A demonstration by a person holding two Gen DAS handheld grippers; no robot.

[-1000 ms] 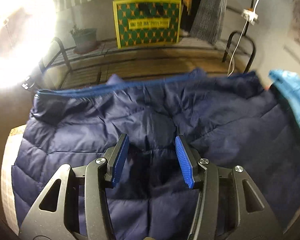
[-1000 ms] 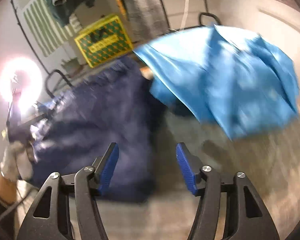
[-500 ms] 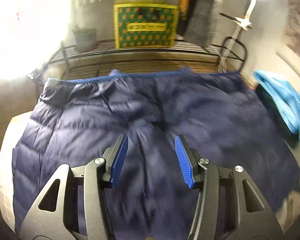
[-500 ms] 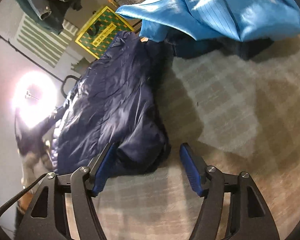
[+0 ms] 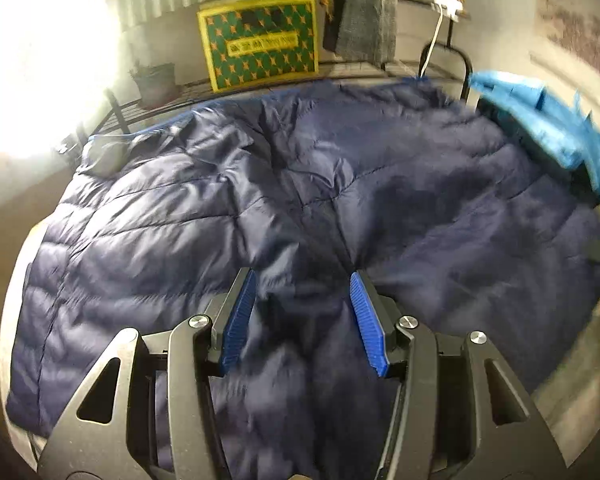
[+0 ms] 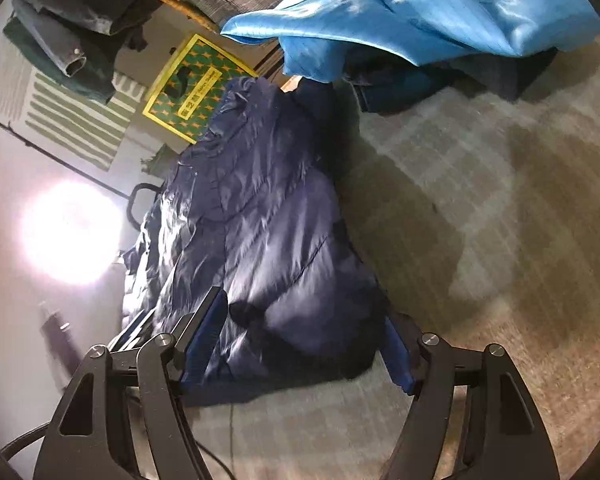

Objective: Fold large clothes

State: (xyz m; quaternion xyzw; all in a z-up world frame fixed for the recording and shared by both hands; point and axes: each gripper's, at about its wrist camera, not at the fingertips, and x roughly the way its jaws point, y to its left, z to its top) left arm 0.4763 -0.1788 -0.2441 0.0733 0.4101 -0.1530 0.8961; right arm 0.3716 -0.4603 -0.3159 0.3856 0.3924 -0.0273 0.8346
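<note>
While the left gripper (image 5: 302, 294) hangs spread above it, the navy puffer jacket (image 5: 284, 208) lies flat across the grey cloth-covered surface (image 5: 580, 364), a bright blue garment (image 5: 556, 128) at its far right. From the right wrist, the right gripper (image 6: 304, 336) sits spread wide, straddling the jacket's near corner (image 6: 268, 240), with the blue garment (image 6: 440, 12) heaped beyond.

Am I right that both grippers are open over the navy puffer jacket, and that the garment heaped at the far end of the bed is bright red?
Not quite: the heaped garment is bright blue, not red, as the right wrist view shows. The rest holds: the left gripper and the right gripper are both open over the navy puffer jacket.
</note>
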